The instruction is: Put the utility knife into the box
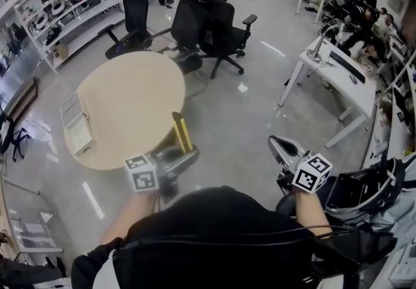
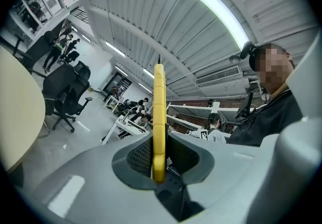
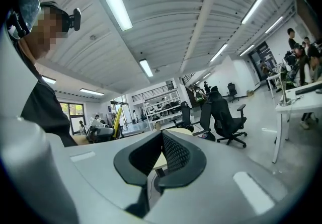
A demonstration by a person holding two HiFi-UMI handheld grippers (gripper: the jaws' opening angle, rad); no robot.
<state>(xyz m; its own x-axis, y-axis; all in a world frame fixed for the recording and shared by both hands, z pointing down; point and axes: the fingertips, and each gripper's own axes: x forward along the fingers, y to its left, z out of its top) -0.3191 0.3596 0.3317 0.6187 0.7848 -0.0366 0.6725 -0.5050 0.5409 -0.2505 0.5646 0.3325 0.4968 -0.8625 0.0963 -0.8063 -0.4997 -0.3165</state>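
While left tool [image 2: 159, 143] clamps the utility knife [image 2: 159, 104] between narrowly parted jaws | right tool [image 3: 161, 137] closed, empty

Ahead of me a round, pale wood worktop [image 1: 133, 96] stands on the glossy grey floor [image 1: 240, 119], with an open, whitish box [image 1: 77, 123] lying near its left edge and black office chairs [image 1: 218, 25] at its far side.

Round table [image 1: 136, 96] was bare right of the box [image 1: 77, 124], near edge open. Office chairs [image 1: 208, 25] crowded its far side. Floor [image 1: 240, 119] lay free toward the white desk [image 1: 338, 80] at right.
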